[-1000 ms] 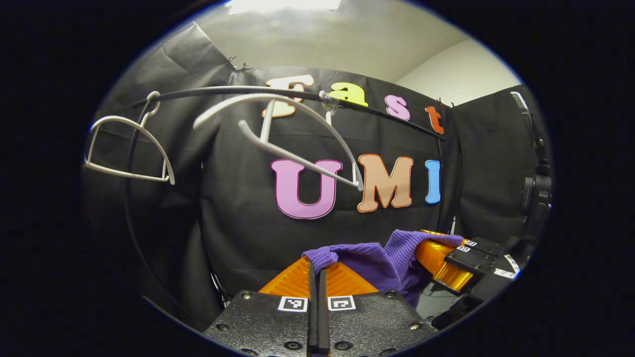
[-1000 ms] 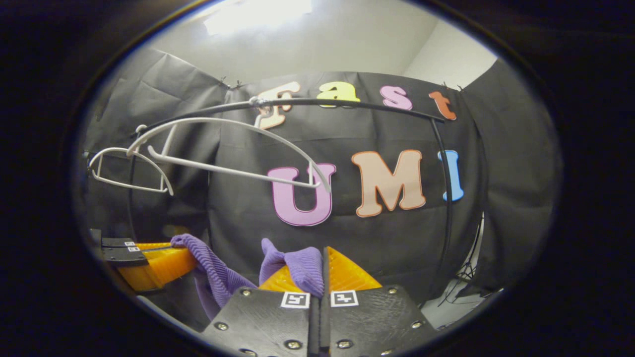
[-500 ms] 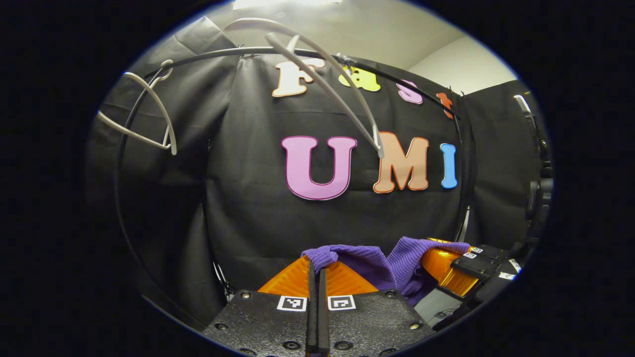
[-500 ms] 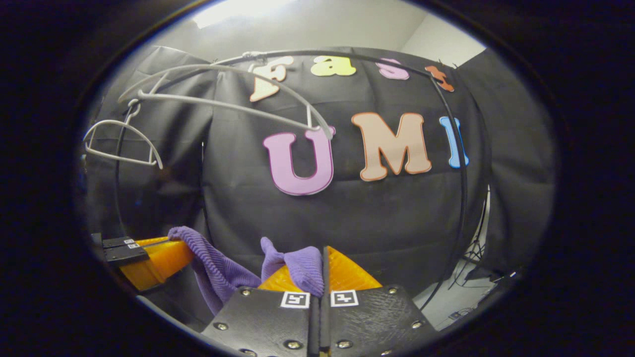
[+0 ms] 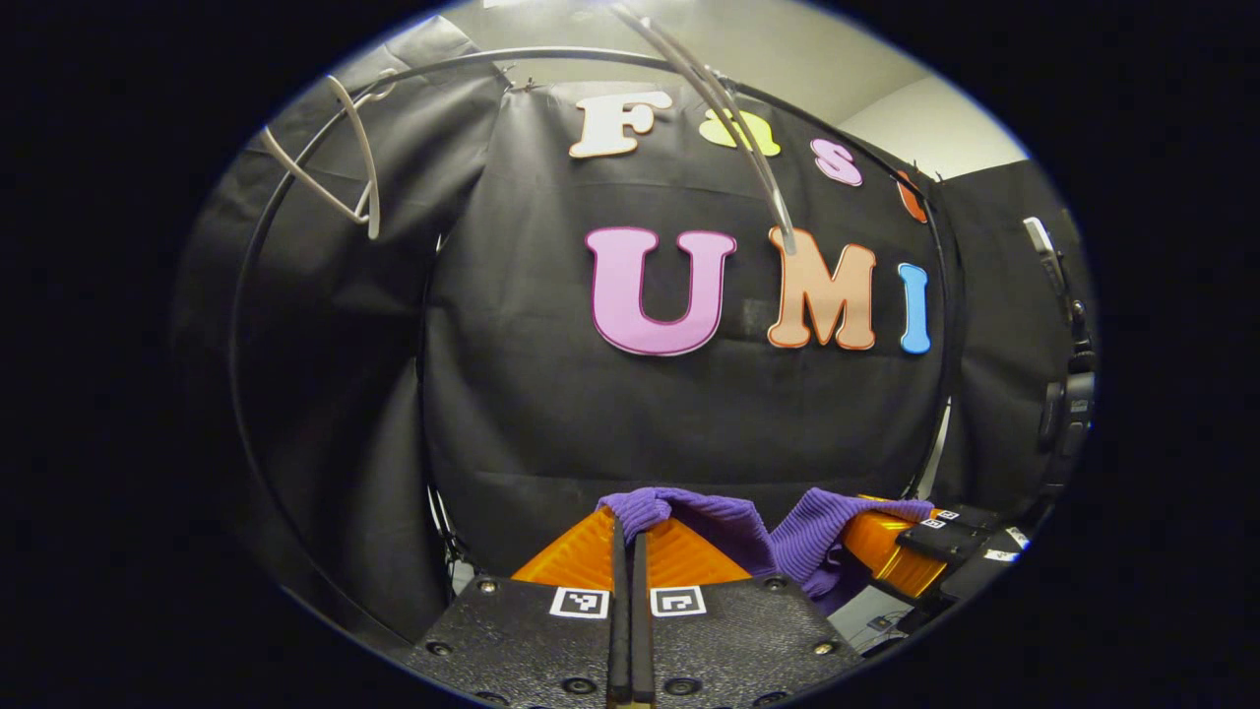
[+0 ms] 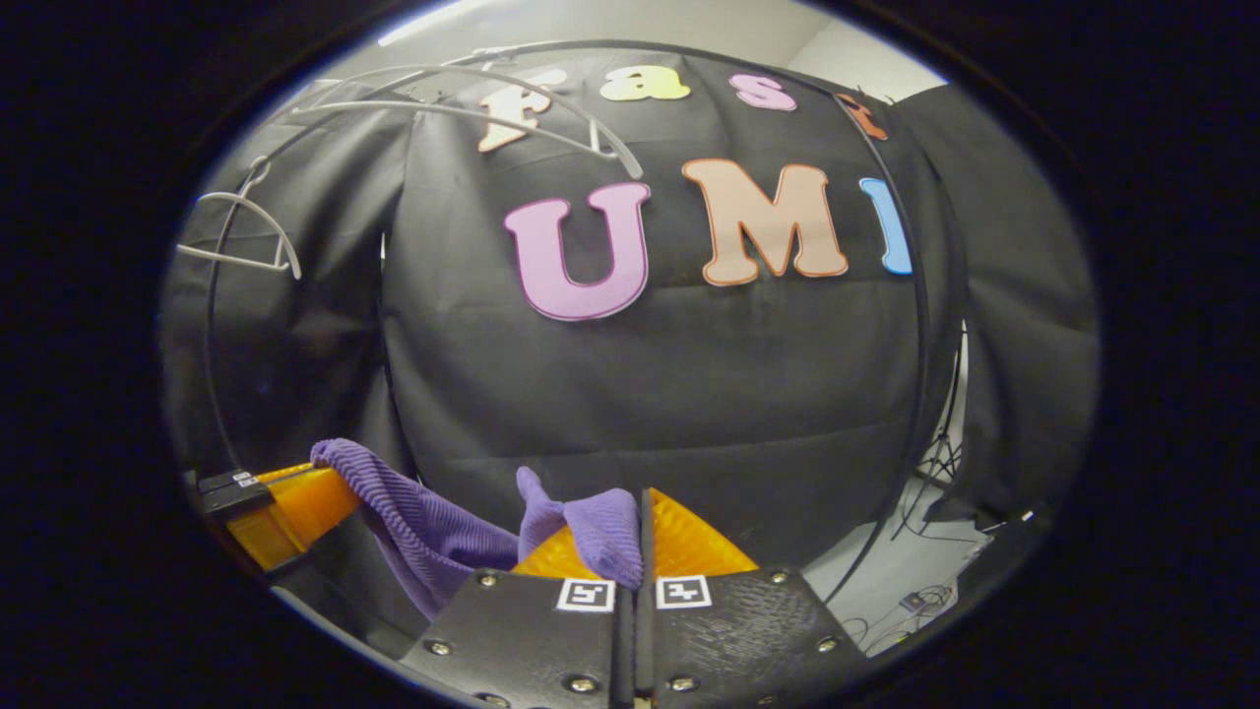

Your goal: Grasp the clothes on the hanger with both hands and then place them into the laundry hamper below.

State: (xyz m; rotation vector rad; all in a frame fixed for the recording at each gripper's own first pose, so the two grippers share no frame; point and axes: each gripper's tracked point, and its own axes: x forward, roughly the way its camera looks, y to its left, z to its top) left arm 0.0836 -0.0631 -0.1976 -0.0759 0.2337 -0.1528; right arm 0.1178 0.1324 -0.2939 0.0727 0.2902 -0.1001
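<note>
Both grippers are holding the purple garment below the rail, clear of the two bare hangers hanging from that rail. The hamper is out of view; judged from the task, it is lying under the rail.

Step in hand: lowering the garment into the hamper. Recommended method:
- Keep both grippers level and near each other so the cloth between them is sagging evenly.
- Descend straight down from the rail, avoiding the rail's side posts.
- Release only once the hanging cloth is inside the hamper; letting go of one side early risks the garment draping over the rim.

Left gripper: its fingers are pressed together with a fold of the garment pinched at the tips, pointing forward toward the wall behind the rail.

Right gripper: its fingers are likewise closed together, clamping a bunched fold. In the right gripper view the garment is spanning across to the left gripper.
</note>
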